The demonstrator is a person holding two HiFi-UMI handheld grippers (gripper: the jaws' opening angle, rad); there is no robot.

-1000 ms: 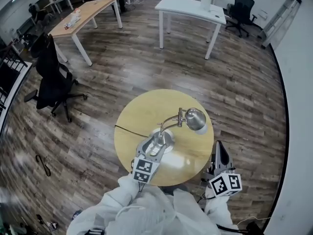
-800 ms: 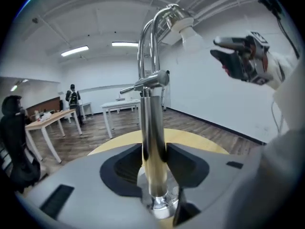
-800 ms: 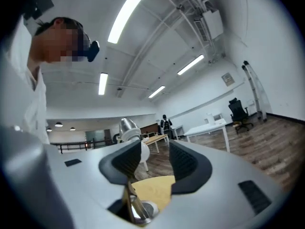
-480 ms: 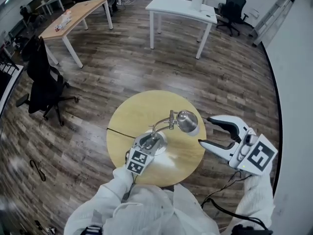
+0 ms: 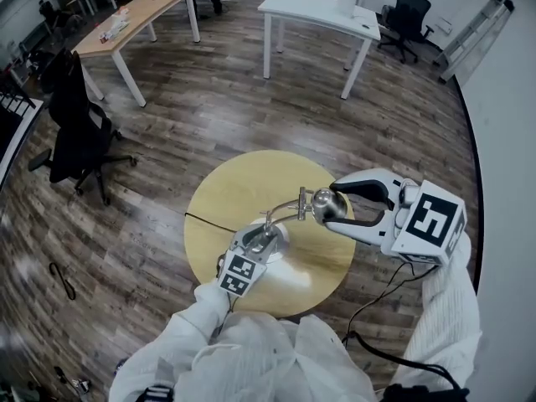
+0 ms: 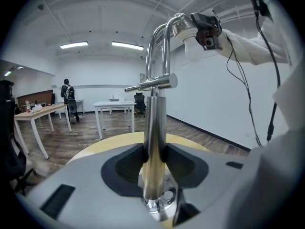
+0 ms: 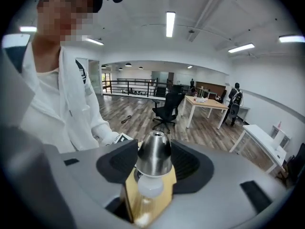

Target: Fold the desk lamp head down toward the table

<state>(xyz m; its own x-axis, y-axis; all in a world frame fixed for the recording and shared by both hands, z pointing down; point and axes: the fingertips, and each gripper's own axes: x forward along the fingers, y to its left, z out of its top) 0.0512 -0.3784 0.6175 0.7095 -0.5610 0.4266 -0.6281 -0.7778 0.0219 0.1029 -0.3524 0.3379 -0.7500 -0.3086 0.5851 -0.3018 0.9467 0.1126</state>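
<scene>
Chrome all over, the lamp (image 5: 289, 216) stands on a round yellow wooden bench (image 5: 243, 178), its disc base (image 5: 280, 234) near the middle of the top. The left tool (image 5: 266, 239) comes in low from the person's side. Its jaws have just been closing and now clamp the upright post (image 6: 155, 128) just above the base, with both dark pads pressed on the metal. From the post a curved neck (image 5: 285, 210) rises and bends over to the lamp head (image 5: 325, 203), which is raised above the bench and points out toward the right tool (image 5: 331, 208). That tool's jaws have just been opening and stand wide apart, one on either side of the lamp head (image 7: 154, 151). The metal shade is close to both pads, but no firm press shows. The white bulb (image 7: 150, 187) pokes out of the shade toward the tool's camera. A thin black cord (image 5: 213, 222) runs from the base to the bench's left edge.
</scene>
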